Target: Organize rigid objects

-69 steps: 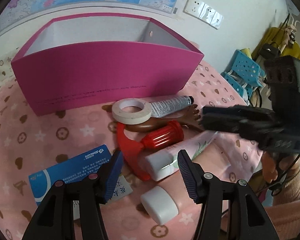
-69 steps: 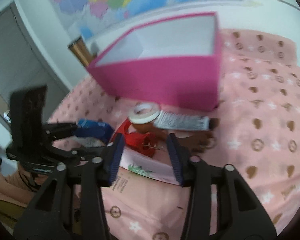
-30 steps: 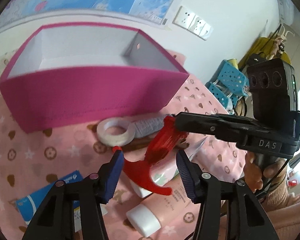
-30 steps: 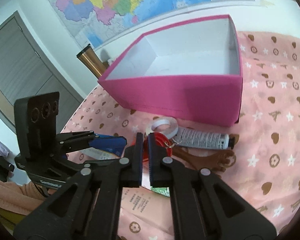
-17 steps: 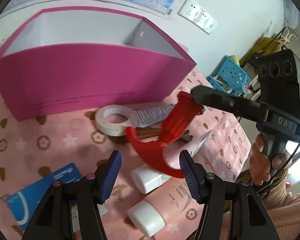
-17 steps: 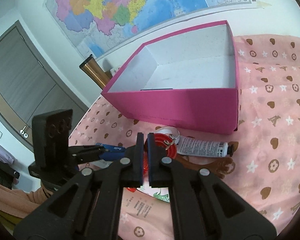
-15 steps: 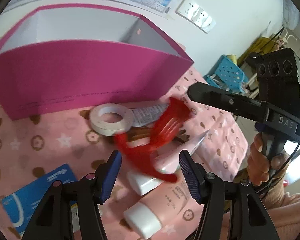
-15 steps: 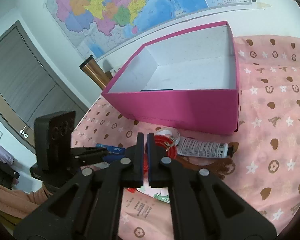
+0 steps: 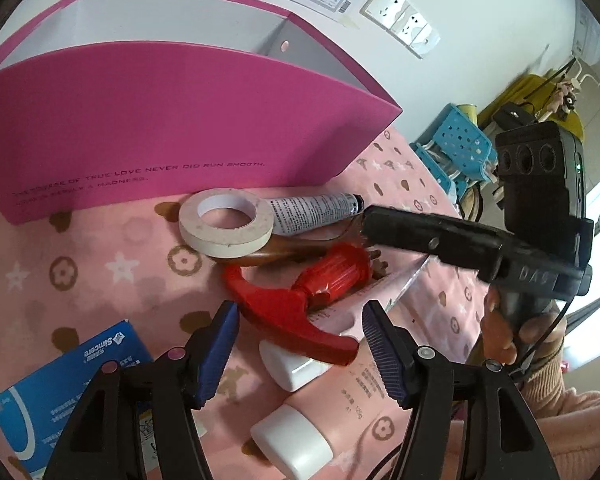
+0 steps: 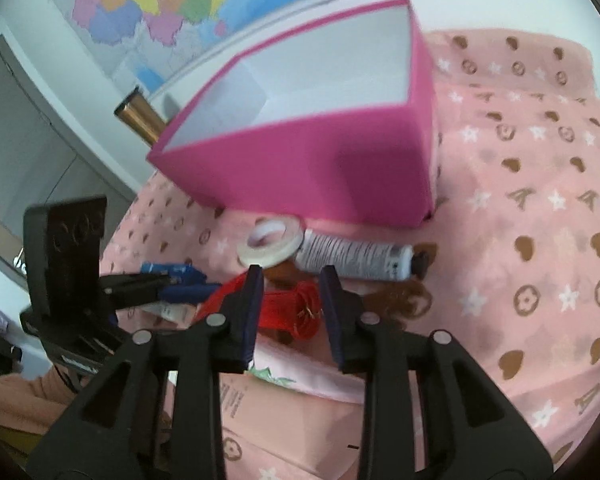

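Observation:
A red tool with a ribbed handle (image 9: 323, 276) lies on the pink cloth, atop a pink tube (image 9: 379, 292). It also shows in the right wrist view (image 10: 292, 310), between the open fingers of my right gripper (image 10: 292, 308), which straddles its ribbed end without squeezing it. In the left wrist view the right gripper (image 9: 369, 222) reaches in from the right, just behind the handle. My left gripper (image 9: 300, 336) is open and empty above the tool's curved end. A tape roll (image 9: 226, 228), a printed tube (image 9: 315, 212) and a brown object (image 9: 292, 246) lie before the pink box (image 9: 140, 128).
A blue carton (image 9: 68, 384) lies at the left front. White-capped tubes (image 9: 296, 436) lie at the front. The pink box (image 10: 319, 160) is open on top, and a metal flask (image 10: 140, 120) stands behind it. A blue basket (image 9: 455, 148) stands beyond the table's right edge.
The right gripper held the red tool lifted, then lowered it to the cloth and opened. The tool now lies on the tubes. The left gripper stayed open.

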Demonstrator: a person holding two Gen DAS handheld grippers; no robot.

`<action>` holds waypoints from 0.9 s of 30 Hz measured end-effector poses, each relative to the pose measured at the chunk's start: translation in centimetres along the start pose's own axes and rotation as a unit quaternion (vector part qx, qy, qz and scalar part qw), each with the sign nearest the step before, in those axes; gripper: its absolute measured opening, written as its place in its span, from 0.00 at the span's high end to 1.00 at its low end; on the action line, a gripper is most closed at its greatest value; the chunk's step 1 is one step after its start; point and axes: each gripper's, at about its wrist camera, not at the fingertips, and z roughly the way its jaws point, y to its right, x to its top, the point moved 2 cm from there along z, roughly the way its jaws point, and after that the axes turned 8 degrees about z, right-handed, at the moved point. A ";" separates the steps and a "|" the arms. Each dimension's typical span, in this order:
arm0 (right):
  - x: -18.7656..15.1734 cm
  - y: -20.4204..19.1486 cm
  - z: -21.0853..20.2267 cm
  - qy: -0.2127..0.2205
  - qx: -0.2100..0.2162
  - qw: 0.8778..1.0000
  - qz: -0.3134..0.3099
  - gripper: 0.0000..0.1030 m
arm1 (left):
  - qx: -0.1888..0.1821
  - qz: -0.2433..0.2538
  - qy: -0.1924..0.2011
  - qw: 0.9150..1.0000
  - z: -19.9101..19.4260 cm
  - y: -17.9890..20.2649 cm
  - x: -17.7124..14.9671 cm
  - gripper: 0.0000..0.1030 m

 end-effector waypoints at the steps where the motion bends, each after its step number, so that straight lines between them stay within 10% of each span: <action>1: -0.1 -0.1 0.3 -0.003 -0.004 1.000 -0.003 0.69 | 0.002 0.002 -0.001 1.000 0.0 -0.1 0.0 0.36; 15: -2.0 -0.3 1.9 -0.040 -0.027 0.998 -0.043 0.68 | 0.020 0.012 -0.013 1.000 0.5 0.7 0.1 0.36; 27: -1.5 -1.8 -0.8 0.013 -0.016 0.998 -0.056 0.84 | 0.033 0.021 0.017 0.999 -1.8 2.5 0.7 0.37</action>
